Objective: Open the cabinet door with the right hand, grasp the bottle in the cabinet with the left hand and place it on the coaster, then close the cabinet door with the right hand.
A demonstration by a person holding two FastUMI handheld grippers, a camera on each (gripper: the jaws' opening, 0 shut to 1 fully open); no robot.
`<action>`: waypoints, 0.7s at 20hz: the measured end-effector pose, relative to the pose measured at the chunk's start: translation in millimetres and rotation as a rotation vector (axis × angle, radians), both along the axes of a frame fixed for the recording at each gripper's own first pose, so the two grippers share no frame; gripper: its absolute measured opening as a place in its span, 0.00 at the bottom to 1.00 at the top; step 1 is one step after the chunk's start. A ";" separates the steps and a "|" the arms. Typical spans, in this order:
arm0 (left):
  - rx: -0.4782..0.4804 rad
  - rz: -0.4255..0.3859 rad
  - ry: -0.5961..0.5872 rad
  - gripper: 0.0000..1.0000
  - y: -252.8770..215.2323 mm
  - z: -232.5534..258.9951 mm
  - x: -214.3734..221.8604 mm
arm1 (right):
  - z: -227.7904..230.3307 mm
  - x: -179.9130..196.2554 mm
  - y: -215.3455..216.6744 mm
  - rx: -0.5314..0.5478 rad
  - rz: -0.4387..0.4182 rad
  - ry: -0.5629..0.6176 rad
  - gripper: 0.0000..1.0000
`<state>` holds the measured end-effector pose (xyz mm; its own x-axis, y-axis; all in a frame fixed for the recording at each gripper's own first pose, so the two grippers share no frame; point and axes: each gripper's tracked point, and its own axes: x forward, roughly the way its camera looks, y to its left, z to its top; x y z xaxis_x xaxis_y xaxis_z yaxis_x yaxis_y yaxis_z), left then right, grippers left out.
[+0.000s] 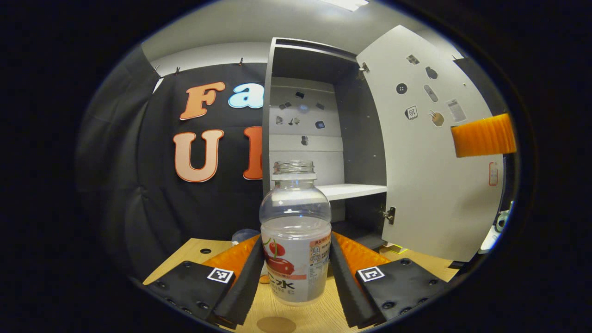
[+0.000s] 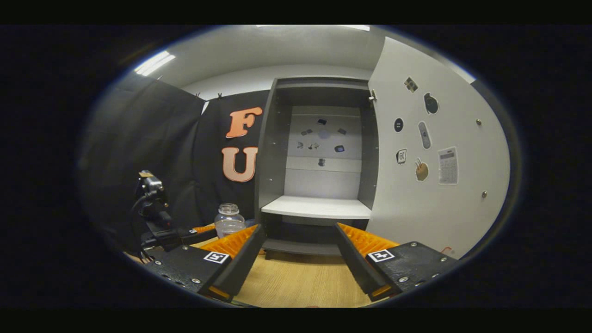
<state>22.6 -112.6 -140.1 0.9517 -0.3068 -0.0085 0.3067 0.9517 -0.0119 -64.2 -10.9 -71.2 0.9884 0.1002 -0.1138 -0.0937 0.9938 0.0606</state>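
Bottle first, as the left gripper view has it: a clear plastic one, uncapped and apparently empty, standing upright between the left gripper's two fingers, out of the cabinet and over the wooden table. Both fingers lie right along the bottle's labelled lower body, and I judge they are clamped on it, though the actual contact line is hard to confirm. Whether its base touches the table I cannot tell. A brown round patch at the bottom edge of this view may be the coaster, just short of the bottle. The cabinet door hangs wide open to the right, and an orange part of the other gripper shows at the far right edge.

From the right gripper view, the right gripper has its fingers well apart with nothing between them, pointing at the open cabinet with its white shelf. The bottle shows small at the left, beside the cabinet's side wall, with the left gripper around it.

Empty and thin-walled, the bottle should be very light, easy to tip and likely to dent under a hard squeeze. The smooth plastic could slip, so the labelled middle of the body is the best place to grip it, not the narrow neck.
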 end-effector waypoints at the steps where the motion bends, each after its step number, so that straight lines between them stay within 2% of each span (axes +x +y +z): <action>1: 0.006 -0.004 -0.011 0.82 2.2 -8.7 -1.9 | -4.0 0.2 3.6 -0.005 -0.006 0.009 0.93; 3: 0.015 -0.007 -0.015 0.81 8.7 -32.0 -3.5 | -13.4 -0.7 10.2 -0.025 -0.014 0.038 0.93; 7: 0.003 0.014 0.051 0.81 23.5 -80.3 -3.0 | -23.1 -0.3 21.2 -0.072 -0.024 0.064 0.93; 11: 0.020 0.040 0.097 0.82 41.9 -120.7 -3.3 | -38.5 3.2 38.8 -0.069 -0.017 0.105 0.93; 12: 0.030 0.050 0.105 0.81 46.2 -130.9 -3.5 | -42.6 4.1 43.5 -0.070 -0.012 0.116 0.90; 14: 0.036 0.057 0.110 0.82 51.7 -144.2 -3.4 | -50.6 4.4 50.1 -0.067 -0.001 0.141 0.94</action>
